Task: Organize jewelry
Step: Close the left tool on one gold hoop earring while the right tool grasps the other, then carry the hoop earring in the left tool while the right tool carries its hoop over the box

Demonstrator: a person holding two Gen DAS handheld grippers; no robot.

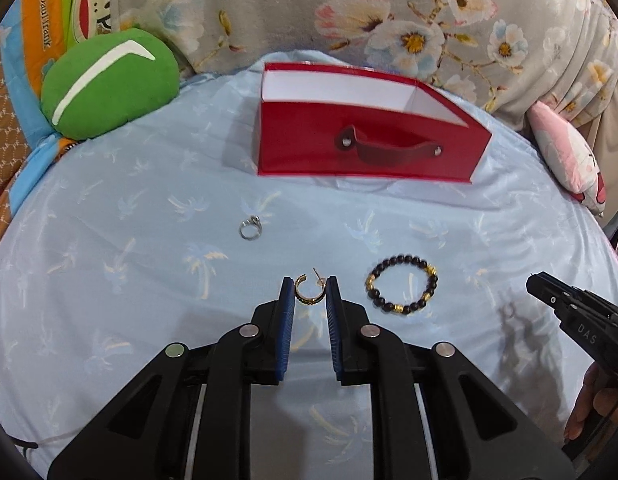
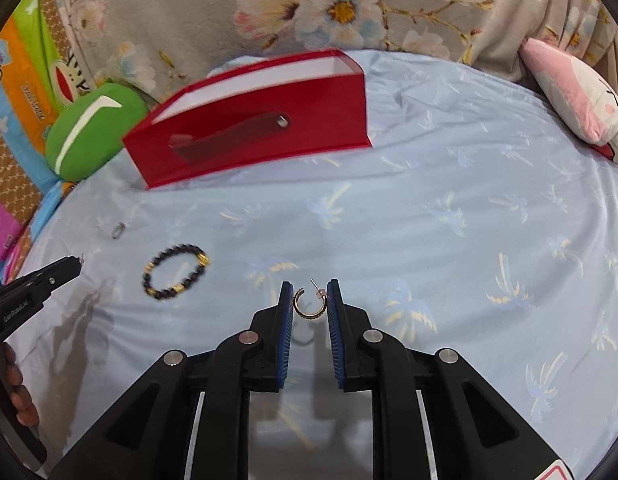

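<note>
My left gripper (image 1: 310,290) is shut on a gold hoop earring (image 1: 308,293), held between its blue pads above the blue sheet. My right gripper (image 2: 309,299) is shut on a second gold hoop earring (image 2: 308,305) in the same way. A black and gold bead bracelet (image 1: 401,289) lies on the sheet just right of the left gripper; it also shows in the right wrist view (image 2: 176,272). A silver ring (image 1: 251,227) lies farther left (image 2: 118,230). An open red box (image 1: 369,124) with a dark handle stands at the back (image 2: 253,120).
A green plush cushion (image 1: 109,84) sits at the back left. A pink and white plush (image 2: 577,100) lies at the back right. A floral grey blanket (image 1: 389,8) rises behind the box. The blue palm-print sheet (image 1: 129,280) covers the bed.
</note>
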